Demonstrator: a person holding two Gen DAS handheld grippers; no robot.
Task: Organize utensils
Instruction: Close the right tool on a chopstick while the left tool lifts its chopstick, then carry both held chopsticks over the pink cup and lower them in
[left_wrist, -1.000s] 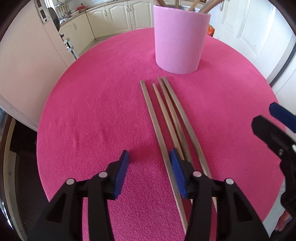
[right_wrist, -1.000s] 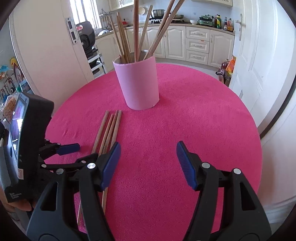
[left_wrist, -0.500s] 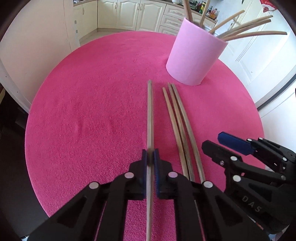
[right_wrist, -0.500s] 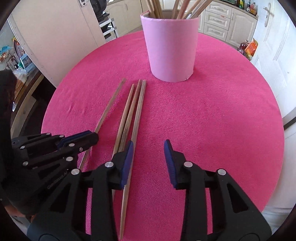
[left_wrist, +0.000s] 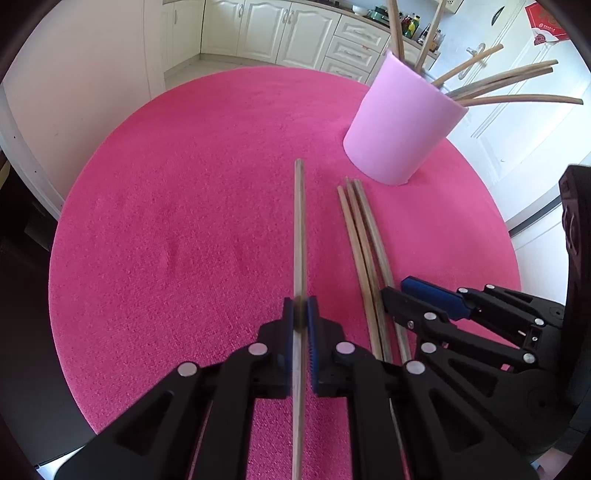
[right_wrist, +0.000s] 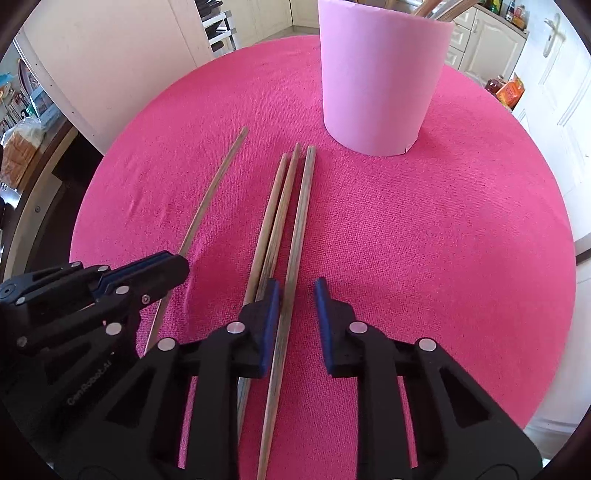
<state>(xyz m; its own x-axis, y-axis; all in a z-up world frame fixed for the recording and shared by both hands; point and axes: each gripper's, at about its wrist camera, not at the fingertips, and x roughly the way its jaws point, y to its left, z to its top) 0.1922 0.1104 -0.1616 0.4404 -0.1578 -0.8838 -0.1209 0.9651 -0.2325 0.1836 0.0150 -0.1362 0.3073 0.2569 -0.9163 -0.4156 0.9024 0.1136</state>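
My left tongs (left_wrist: 302, 314) grip one long wooden chopstick (left_wrist: 299, 236) pointing 12 o'clock; right tongs (right_wrist: 295, 306) are closing around another wooden stick (right_wrist: 295, 236), pink cylindrical holder (right_wrist: 380, 81) at 1 o'clock.

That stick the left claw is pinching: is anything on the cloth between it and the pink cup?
Nothing visible. The stick held in the left claw points over bare pink cloth. The pink cup stands ahead to its right, and the three loose sticks lie beside it, not across.

"GenRobot.AI" on left tongs (right_wrist: 146, 275)
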